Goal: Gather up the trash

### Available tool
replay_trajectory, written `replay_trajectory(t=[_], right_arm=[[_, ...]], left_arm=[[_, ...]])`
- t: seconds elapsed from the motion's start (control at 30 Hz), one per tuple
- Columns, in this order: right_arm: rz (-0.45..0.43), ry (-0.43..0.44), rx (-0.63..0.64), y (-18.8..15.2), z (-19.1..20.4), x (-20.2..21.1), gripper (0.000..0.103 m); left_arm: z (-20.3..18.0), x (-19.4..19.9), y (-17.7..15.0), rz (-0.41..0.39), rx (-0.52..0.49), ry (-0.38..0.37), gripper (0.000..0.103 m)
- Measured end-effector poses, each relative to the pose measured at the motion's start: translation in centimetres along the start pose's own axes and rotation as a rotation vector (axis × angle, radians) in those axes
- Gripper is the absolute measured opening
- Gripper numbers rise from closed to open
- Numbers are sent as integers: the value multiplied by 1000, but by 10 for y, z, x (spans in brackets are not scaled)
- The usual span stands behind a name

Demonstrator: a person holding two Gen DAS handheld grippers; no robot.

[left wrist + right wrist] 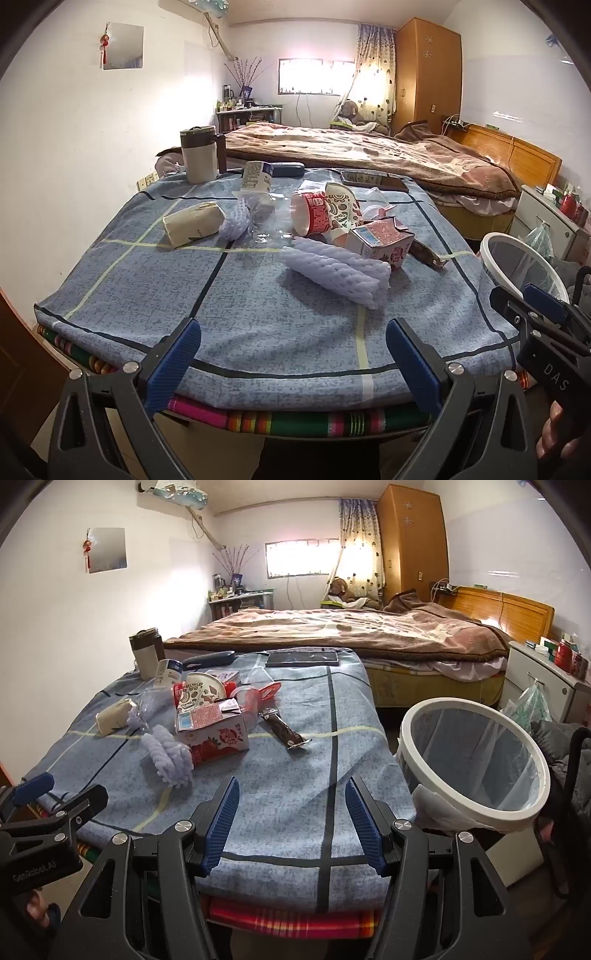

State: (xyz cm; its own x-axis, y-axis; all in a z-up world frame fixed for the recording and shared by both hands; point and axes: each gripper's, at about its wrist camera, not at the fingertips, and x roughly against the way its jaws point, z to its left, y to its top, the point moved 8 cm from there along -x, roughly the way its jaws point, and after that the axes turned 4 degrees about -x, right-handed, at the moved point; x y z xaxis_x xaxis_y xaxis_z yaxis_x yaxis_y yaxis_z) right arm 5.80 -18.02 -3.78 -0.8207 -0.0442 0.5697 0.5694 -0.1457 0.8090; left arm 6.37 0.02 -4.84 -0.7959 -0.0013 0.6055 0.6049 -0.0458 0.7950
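Observation:
Trash lies on the blue-cloth table [258,295]: a white foam net sleeve [336,271], a pink strawberry milk carton [384,242], a red paper cup [310,214], a patterned paper cup [343,210], a cream packet [192,223], a clear plastic bottle [255,184] and a brown wrapper [286,731]. A white-rimmed bin [476,760] with a clear liner stands right of the table. My left gripper [293,354] is open and empty over the near table edge. My right gripper [293,823] is open and empty, near the edge beside the bin.
A thermos [199,155], a dark case [288,170] and a phone [373,181] sit at the table's far end. A bed [369,151] lies behind. A white nightstand [543,679] and a hanging plastic bag [528,705] are at the right.

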Motion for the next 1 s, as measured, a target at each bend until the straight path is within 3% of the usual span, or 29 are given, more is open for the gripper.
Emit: replay_trajectory(t=[1.0], right_arm=[[-13,-9,-8,0,-1,6,61]], left_arm=[[6,6,1,-3,5,19,102]])
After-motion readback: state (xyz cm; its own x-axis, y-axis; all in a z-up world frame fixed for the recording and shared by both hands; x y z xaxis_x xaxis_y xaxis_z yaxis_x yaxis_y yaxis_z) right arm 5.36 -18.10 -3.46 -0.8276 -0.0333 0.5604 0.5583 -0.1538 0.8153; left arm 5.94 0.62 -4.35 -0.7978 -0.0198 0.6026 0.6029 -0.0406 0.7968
